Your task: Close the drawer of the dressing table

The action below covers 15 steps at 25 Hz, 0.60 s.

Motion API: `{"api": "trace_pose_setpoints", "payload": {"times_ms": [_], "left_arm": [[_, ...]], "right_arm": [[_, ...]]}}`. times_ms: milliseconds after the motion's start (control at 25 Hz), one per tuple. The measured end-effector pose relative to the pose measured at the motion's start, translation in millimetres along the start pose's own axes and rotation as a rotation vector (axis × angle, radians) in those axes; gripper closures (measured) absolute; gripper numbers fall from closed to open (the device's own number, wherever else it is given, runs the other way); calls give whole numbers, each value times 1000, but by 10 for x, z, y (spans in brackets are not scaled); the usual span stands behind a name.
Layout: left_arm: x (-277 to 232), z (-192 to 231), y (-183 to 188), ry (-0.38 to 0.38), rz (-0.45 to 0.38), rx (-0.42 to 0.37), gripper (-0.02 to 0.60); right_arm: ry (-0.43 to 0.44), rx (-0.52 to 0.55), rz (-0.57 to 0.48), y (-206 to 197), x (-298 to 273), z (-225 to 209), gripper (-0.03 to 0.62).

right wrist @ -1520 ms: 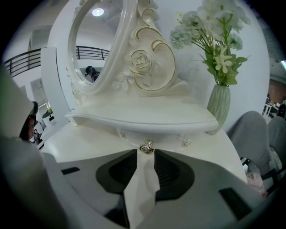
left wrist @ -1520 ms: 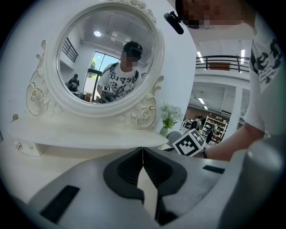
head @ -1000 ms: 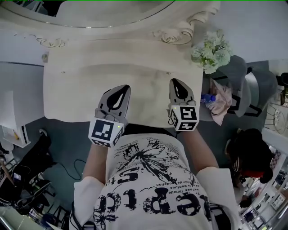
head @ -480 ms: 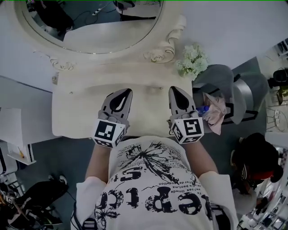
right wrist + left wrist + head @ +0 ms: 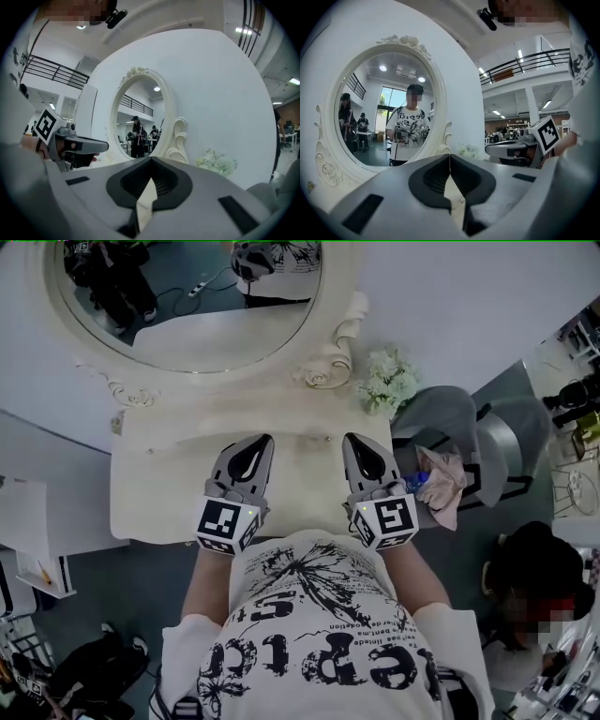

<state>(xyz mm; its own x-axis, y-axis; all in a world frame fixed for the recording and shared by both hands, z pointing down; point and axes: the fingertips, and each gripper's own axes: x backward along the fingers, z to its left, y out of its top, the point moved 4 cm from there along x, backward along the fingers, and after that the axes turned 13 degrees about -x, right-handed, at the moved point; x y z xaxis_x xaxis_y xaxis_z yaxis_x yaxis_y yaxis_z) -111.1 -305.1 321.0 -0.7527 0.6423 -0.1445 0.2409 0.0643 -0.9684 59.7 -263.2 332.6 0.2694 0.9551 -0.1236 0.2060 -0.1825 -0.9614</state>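
Left gripper and right gripper sit side by side in the person's hands, each clenched with its jaws pressed together at the tips and nothing caught between them. Both are empty, as each gripper's own view confirms. They point away from the person and roughly level, with a gap between them, and hang above the near half of the cream dressing table. The table top spreads out under and ahead of the two grippers. The table's front edge runs just beneath their marker cubes, close to the person's white printed shirt. From above, the drawer cannot be made out, because the front face of the table is hidden below that edge and the person's body. Straight ahead of the grippers, at the far side of the table, stands a large oval mirror in a carved cream frame, set against a white wall. Ahead and to the right of the right gripper sits a small bunch of pale flowers at the table's far right corner. Further to the right, off the table, is a grey chair with a pink cloth lying on it.
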Motion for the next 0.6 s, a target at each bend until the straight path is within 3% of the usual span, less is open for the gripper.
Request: {"api": "trace_pose_setpoints", "payload": {"times_ms": [600], "left_arm": [[-53,4,22,-9,-5,12,561]], "right_arm": [[-18,15,7,3,-115,-30,577]]}}
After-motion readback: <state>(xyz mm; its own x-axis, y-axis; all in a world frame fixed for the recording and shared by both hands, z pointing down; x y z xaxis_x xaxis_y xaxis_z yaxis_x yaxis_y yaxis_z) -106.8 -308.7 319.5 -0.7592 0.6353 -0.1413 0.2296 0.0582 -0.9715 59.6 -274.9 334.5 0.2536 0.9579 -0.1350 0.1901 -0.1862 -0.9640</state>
